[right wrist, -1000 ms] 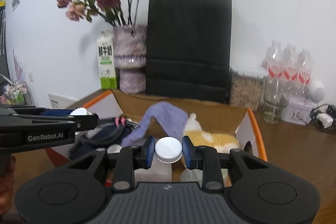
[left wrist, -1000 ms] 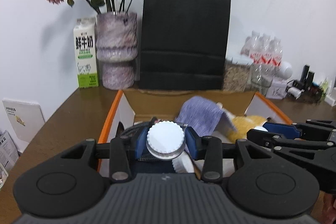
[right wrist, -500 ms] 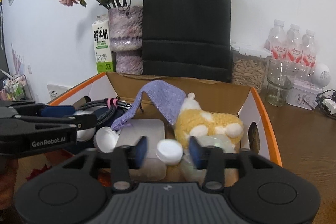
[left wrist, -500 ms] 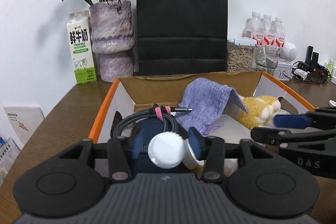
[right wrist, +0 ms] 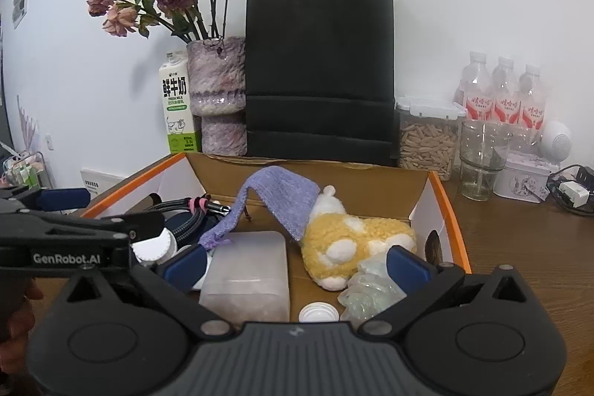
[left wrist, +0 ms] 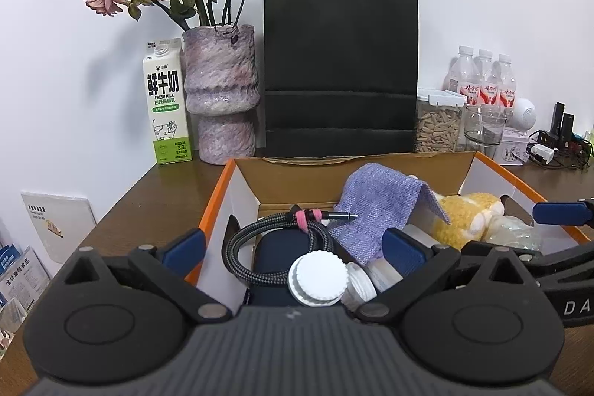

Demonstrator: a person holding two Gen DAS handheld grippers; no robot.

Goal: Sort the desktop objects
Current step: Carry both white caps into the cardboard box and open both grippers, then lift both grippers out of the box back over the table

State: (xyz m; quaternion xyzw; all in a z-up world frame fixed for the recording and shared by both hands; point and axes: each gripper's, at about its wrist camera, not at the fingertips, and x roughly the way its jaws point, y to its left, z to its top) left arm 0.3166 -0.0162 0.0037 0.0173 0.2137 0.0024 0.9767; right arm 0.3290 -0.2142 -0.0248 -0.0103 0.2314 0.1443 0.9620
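An orange-rimmed cardboard box [left wrist: 219, 195] [right wrist: 447, 210] sits in front of both grippers. My left gripper [left wrist: 293, 247] hangs over its left part with the jaws opening wide. Below the gap a white-lidded jar [left wrist: 318, 279] lies free on a dark pouch, beside a braided cable [left wrist: 245, 247]. My right gripper [right wrist: 297, 264] is opening wide too. Under it a small white-capped bottle [right wrist: 318, 312] rests loose on the box floor, between a translucent case [right wrist: 248, 273] and crumpled plastic [right wrist: 371, 288]. A purple cloth [right wrist: 282, 195] drapes over a yellow plush toy [right wrist: 356, 236].
Behind the box stand a black paper bag [left wrist: 339, 65], a vase of dried roses [left wrist: 221, 91] and a milk carton [left wrist: 165, 106]. To the right are a seed jar [right wrist: 427, 140], a glass [right wrist: 482, 158], water bottles [right wrist: 505, 88] and chargers with cables [right wrist: 571, 188].
Both grippers went from shut to wide open. The left let go of the white-lidded jar and the right let go of the small white-capped bottle; both now lie in the box.
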